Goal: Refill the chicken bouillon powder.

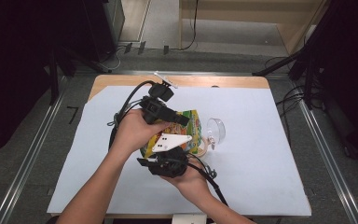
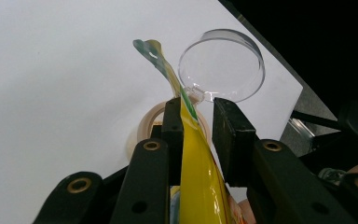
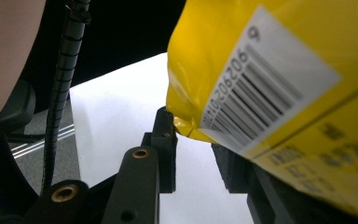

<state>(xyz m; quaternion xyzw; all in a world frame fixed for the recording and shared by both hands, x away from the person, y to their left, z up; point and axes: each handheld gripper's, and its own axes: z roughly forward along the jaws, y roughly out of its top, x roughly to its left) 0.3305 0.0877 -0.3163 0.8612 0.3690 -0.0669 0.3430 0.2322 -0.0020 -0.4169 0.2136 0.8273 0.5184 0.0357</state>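
- Gripping the glossy yellow snack bag [image 1: 193, 133] at opposite edges, left tool [image 2: 198, 116] and right tool [image 3: 193, 140], seemingly to tear it;
- both tools narrow, the bag between their jaws, above the white counter [image 1: 261, 154].

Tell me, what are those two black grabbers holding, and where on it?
A yellow snack bag. The left gripper has the bag's thin top edge between its jaws, and the right gripper has its bottom corner beside the barcode; whether either one really squeezes it cannot be told.

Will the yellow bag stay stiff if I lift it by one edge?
Probably not. The bag is thin film whose top edge curls. Its glossy skin may slip between pads. It looks light.
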